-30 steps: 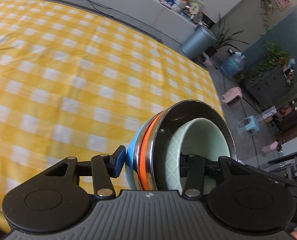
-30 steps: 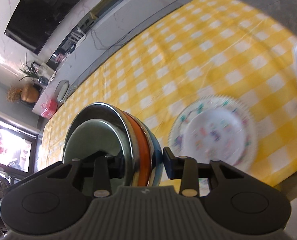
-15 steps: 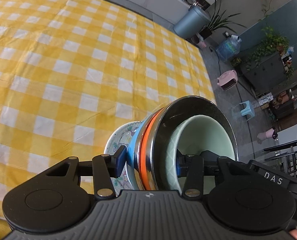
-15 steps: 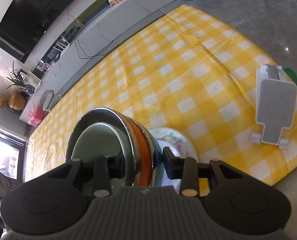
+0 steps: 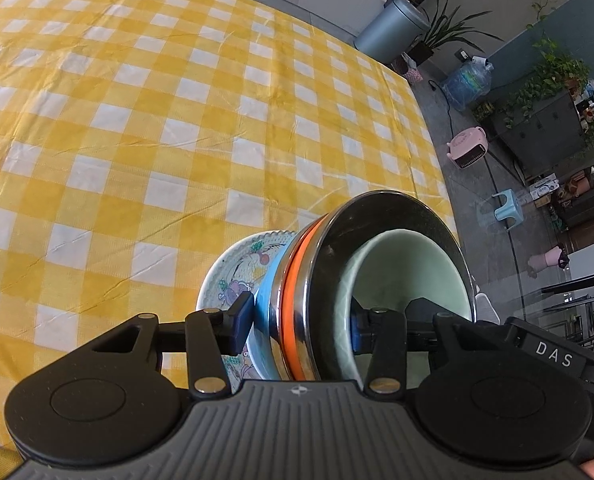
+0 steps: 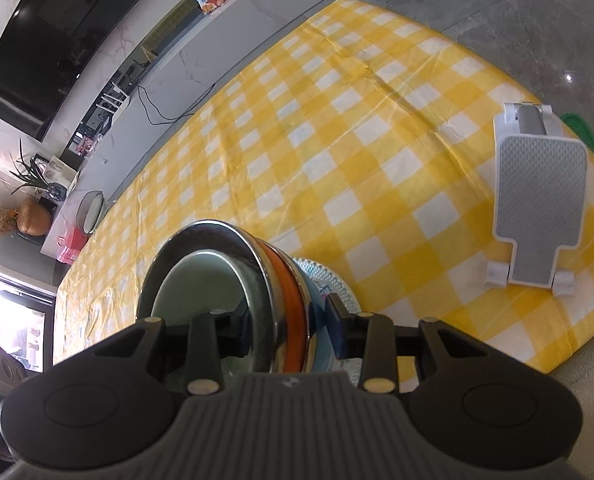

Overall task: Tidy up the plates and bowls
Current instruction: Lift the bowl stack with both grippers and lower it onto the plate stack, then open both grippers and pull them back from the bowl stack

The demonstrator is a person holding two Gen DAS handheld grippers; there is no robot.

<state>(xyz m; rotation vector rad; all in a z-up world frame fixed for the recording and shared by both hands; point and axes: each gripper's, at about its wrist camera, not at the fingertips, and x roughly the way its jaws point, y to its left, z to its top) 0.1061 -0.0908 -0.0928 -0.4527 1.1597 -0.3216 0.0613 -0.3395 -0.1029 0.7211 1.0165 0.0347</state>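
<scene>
A nested stack of bowls [image 5: 297,300] is held from both sides: pale green bowl [image 5: 409,276] innermost, then a steel bowl, an orange one and a blue one. My left gripper [image 5: 297,322] is shut on its rim. My right gripper [image 6: 287,330] is shut on the opposite rim of the stack [image 6: 285,304]. The stack hangs just over a floral patterned plate [image 5: 233,280] on the yellow checked tablecloth; the plate's edge also shows in the right wrist view [image 6: 333,280]. Whether stack and plate touch is hidden.
A grey and white folding stand [image 6: 537,200] lies on the cloth near the table's right edge. The table's right edge [image 5: 429,128] drops to a floor with a bin, a water jug and a small stool.
Both grippers carried the bowl stack over the floral plate and lower. The plate has come under the stack in both views. Both grips are unchanged.
</scene>
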